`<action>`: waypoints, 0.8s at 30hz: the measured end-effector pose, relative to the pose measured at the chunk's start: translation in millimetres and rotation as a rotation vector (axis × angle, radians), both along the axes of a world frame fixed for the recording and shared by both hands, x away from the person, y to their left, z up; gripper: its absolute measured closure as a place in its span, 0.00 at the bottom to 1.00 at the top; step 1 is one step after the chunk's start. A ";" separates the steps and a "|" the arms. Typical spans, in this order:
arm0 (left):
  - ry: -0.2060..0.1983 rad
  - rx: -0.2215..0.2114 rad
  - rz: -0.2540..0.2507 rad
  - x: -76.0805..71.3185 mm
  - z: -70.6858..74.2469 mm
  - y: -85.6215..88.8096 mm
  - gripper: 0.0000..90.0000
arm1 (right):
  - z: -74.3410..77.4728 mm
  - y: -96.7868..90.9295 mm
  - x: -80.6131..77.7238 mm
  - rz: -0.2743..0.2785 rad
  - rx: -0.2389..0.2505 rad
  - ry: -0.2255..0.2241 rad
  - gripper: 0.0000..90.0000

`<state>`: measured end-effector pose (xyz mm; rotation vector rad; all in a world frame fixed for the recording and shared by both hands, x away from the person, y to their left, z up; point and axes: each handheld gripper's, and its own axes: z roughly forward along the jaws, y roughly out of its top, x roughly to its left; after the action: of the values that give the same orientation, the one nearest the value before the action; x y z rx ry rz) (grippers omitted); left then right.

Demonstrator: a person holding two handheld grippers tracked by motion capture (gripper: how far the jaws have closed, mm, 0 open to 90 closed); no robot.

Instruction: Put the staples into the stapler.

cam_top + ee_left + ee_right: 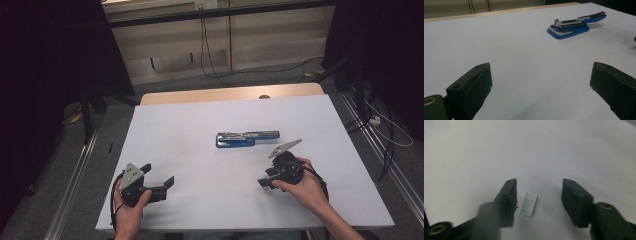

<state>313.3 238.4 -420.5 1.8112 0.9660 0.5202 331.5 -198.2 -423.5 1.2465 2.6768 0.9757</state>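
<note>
On the white table (200, 165), a blue stapler (246, 139) lies swung open just past the middle, its metal arm stretched toward three o'clock. At five o'clock from it, the right gripper (537, 195) points down at the tabletop, its jaws half spread either side of a small strip of staples (529, 204) that lies flat between them, touched by neither pad. At seven o'clock from the stapler, well apart, the left gripper (541, 82) rests with its jaws released wide, nothing between them
</note>
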 end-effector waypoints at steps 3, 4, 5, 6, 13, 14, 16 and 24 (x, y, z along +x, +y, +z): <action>-0.003 0.000 0.000 -0.6 0.3 0.1 0.05 | 0.3 0.6 -1.0 0.005 -0.013 0.004 0.61; 0.000 0.006 -0.004 -1.1 0.8 0.5 0.05 | 0.0 1.0 -1.2 0.013 -0.014 0.013 0.64; 0.004 0.003 -0.008 -1.8 0.9 0.0 0.05 | -0.3 1.8 -1.6 0.015 -0.021 0.021 0.67; 0.001 0.006 -0.016 -1.8 1.0 -0.3 0.05 | -0.6 2.8 -2.0 0.019 -0.028 0.024 0.69; 0.003 0.006 -0.016 -0.9 0.5 -0.3 0.05 | 0.4 8.2 -3.1 0.036 -0.070 0.040 0.75; 0.002 0.002 -0.012 -0.8 0.4 -0.1 0.05 | -0.1 8.2 -3.0 0.039 -0.071 0.045 0.75; 0.003 0.003 -0.013 -0.9 0.6 0.5 0.05 | -2.4 7.9 -2.5 0.040 -0.082 0.054 0.75; 0.006 0.005 -0.020 -0.7 0.4 -0.8 0.05 | -2.8 10.5 -2.9 0.061 -0.098 0.055 0.78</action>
<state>312.6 237.6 -420.1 1.8263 0.9501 0.5055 328.5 -187.7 -426.4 1.1964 2.7824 0.8169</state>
